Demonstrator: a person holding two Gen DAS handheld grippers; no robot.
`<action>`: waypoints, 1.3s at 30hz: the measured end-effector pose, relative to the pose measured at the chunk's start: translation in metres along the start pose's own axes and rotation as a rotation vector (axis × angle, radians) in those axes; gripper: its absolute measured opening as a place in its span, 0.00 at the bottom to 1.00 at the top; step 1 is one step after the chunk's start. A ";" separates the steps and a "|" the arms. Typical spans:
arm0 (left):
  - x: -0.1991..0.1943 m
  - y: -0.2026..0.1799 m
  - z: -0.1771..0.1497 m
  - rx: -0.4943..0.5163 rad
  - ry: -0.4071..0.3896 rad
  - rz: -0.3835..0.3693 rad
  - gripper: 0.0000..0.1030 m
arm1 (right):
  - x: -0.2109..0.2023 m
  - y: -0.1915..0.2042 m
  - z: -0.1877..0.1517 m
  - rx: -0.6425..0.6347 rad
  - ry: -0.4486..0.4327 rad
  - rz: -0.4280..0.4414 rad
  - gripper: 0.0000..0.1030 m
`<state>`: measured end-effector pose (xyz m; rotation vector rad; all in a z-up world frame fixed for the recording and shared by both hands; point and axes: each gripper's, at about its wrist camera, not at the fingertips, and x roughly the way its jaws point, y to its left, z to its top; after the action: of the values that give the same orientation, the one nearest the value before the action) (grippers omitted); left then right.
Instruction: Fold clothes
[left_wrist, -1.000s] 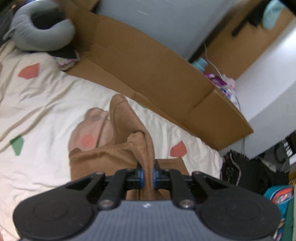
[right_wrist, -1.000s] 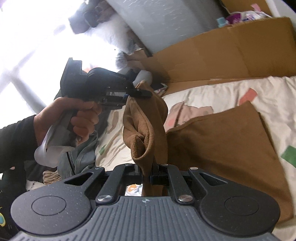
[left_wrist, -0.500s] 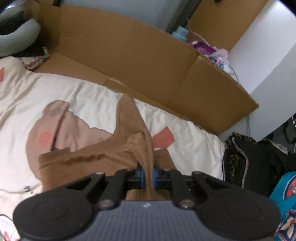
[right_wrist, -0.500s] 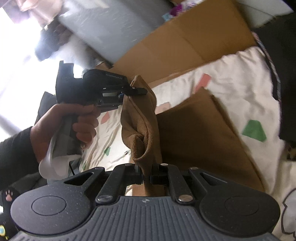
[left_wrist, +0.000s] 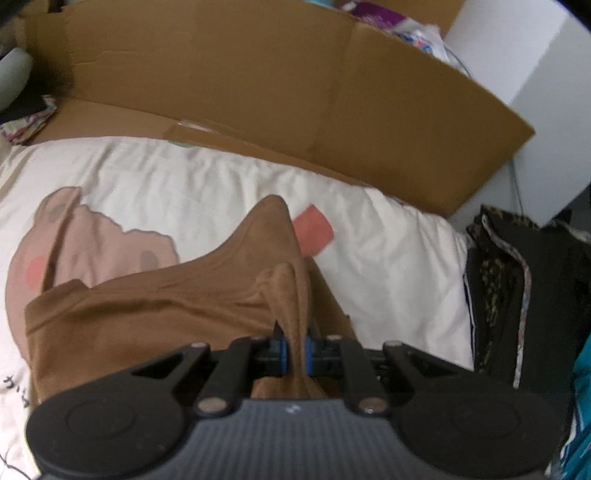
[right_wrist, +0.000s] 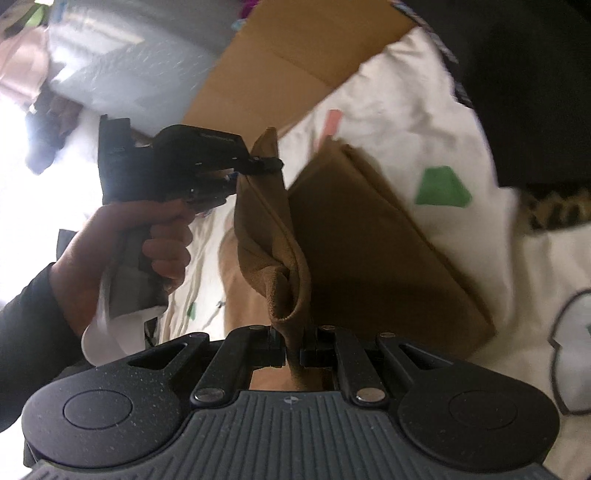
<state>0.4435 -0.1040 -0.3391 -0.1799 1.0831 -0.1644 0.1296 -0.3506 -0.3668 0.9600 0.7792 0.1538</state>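
We have the left gripper pinching a gathered fold of the brown garment, its blue-edged jaws pressed tight on the cloth at the centre of the left wrist view. From that pinch the fabric rises to a peak toward twelve o'clock and spreads away to nine o'clock, where the rest of it lies flat on the cream bedsheet, partly covering a pink cartoon print. A flattened cardboard box stands along the bed's far edge from ten to two o'clock, and a dark patterned cloth sits at three o'clock. Our right gripper is likewise clamped on a bunched corner of the same garment, the cloth running up toward twelve o'clock in the right wrist view to where the left gripper grips it. There we see the left hand around that gripper's handle at nine o'clock, a dark sleeve behind it. The folded body of the garment lies toward two o'clock on the sheet, beside a green patch.
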 end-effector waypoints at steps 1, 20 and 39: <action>0.003 -0.004 -0.001 0.008 0.005 0.005 0.09 | -0.001 -0.003 -0.001 0.016 -0.003 -0.005 0.04; 0.043 -0.033 -0.007 0.020 0.051 0.035 0.16 | -0.011 -0.053 -0.008 0.218 -0.055 -0.087 0.03; 0.009 -0.035 -0.045 0.380 0.066 -0.078 0.46 | -0.035 -0.059 -0.007 0.241 -0.091 -0.216 0.10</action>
<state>0.4058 -0.1431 -0.3594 0.1252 1.0904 -0.4443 0.0872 -0.3961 -0.3962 1.0938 0.8235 -0.1743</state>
